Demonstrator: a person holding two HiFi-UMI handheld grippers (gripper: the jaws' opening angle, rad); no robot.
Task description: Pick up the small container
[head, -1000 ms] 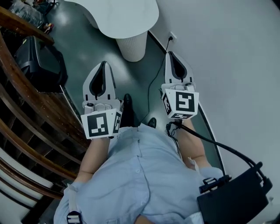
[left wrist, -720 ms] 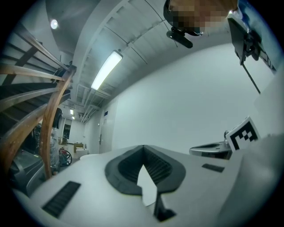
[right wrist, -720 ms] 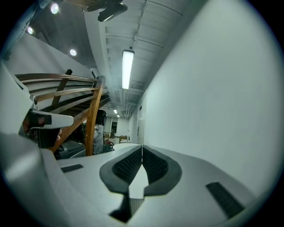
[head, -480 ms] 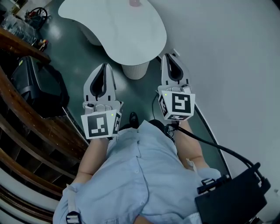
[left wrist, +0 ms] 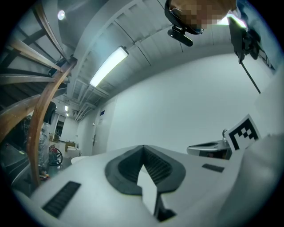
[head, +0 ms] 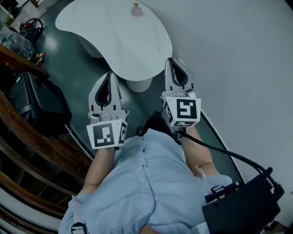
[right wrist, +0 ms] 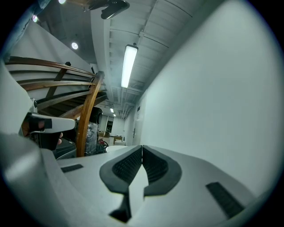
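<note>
Small container: on the far edge of the white table (seen in the head view only).
Left gripper: jaws pressed together, empty.
Right gripper: jaws pressed together, empty; its own view shows a wooden railing.

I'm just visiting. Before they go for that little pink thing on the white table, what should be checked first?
1. Small container in sight: ok, it is at the far edge of the white table.
2. Within reach: not ok, the left gripper and right gripper are at the table's near side.
3. Grippers empty: ok, nothing is between either pair of jaws.
4. Jaws open for a grasp: not ok, both are shut.
5. Container upright: cannot tell, too small.
</note>
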